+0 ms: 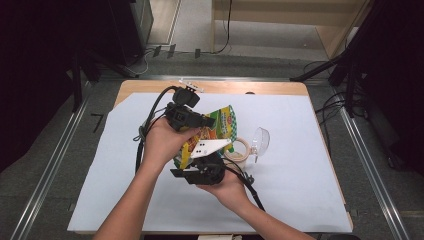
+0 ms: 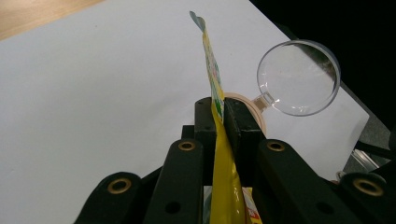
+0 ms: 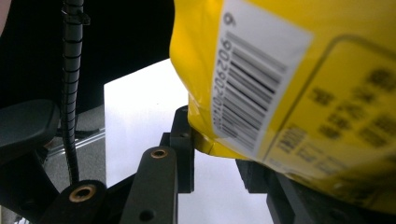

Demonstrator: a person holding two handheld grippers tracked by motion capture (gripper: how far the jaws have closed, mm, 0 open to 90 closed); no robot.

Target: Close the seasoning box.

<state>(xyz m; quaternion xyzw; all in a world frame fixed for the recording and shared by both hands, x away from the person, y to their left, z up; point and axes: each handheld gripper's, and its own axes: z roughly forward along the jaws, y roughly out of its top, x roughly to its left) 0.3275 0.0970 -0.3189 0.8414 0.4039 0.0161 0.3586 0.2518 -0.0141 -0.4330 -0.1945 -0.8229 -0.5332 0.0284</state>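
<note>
Two claws work on one yellow snack bag [image 1: 212, 131], which is held up off the white worktop [image 1: 300, 190] between the person's hands. In the high view the left claw [image 1: 200, 121] meets the bag at its upper part, near the green-edged top, and the right claw [image 1: 187, 172] sits below at the bag's lower end, with a white three-cornered plate on top of it.

The left gripper view shows the left claw [image 2: 223, 116] clamped on the bag [image 2: 219, 154]: both black jaws press flat against the thin yellow film, which runs edge-on between them and rises past them to a curled tip.

In the right gripper view the barcode side of the bag [image 3: 299, 88] hangs over the right claw [image 3: 219, 149]; the jaws stand apart, with a corner of the bag lying between them against the left one, not pinched.

Beyond the bag a roll of tape [image 1: 239, 149] lies on the worktop, with a clear plastic scoop [image 1: 260, 140] just beside it.
</note>
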